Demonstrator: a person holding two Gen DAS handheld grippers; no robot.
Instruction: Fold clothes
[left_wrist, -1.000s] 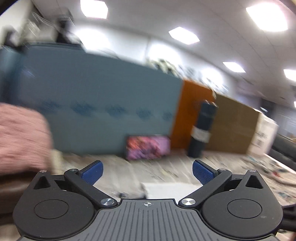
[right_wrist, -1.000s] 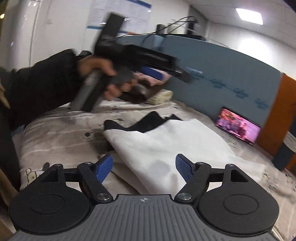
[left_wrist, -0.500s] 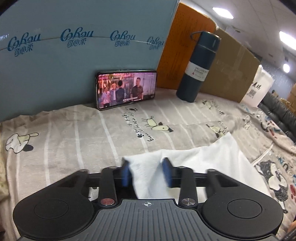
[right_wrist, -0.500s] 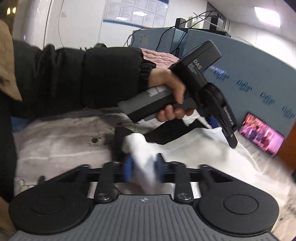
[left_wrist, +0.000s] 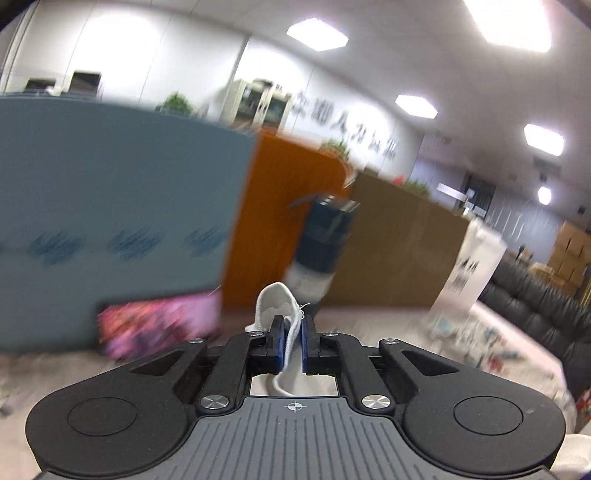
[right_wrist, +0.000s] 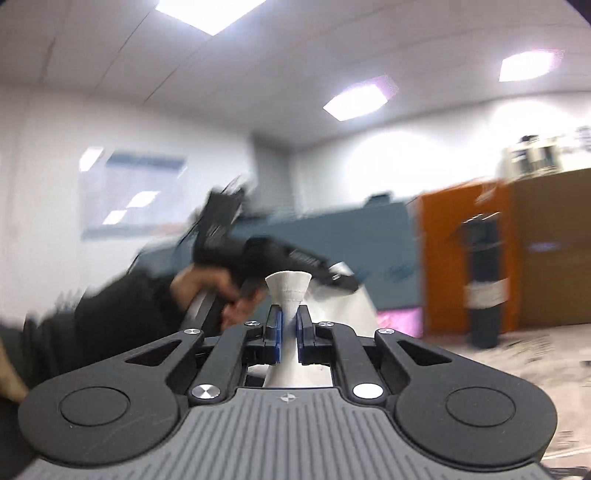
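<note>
Left gripper (left_wrist: 293, 334): jaws have just been closing, now pinched on a white garment (left_wrist: 275, 301). Ribbed knit hem bunched into a loop above the blue pads (left_wrist: 281, 341), a loose thread at one edge, more cloth trailing down between the black linkages. Garment lifted off the surface at this corner.

Right gripper (right_wrist: 289, 332): jaws likewise just been closing, now clamped on another part of the same white garment (right_wrist: 288, 286). Fine ribbed cloth flaring out fan-shaped above the pads, narrowing to a waist where squeezed, widening again below.

Both views heavily motion-blurred.

Seen from left wrist only: dark cylindrical flask (left_wrist: 321, 243) with pale label band, upright on the printed bedsheet (left_wrist: 424, 328); contents cannot tell. Phone (left_wrist: 159, 325) with pink-lit screen propped against a blue-grey panel (left_wrist: 110, 206). Orange panel (left_wrist: 280, 221) and brown cardboard (left_wrist: 399, 251) beside it. White bag (left_wrist: 469, 266) with dark print; dark padded sofa (left_wrist: 532, 314) at far right. Stacked cartons behind, too blurred to detail.

Seen from right wrist only: person's hand (right_wrist: 207, 286) in a black sleeve (right_wrist: 110, 314), gripping the other tool's handle; that left gripper (right_wrist: 334, 278) smeared by blur, white cloth hanging from its tip. Flask (right_wrist: 484, 277) again upright before the orange panel (right_wrist: 461, 258). Framed notice on the white wall, unreadable.

Ceiling light panels in both views.
</note>
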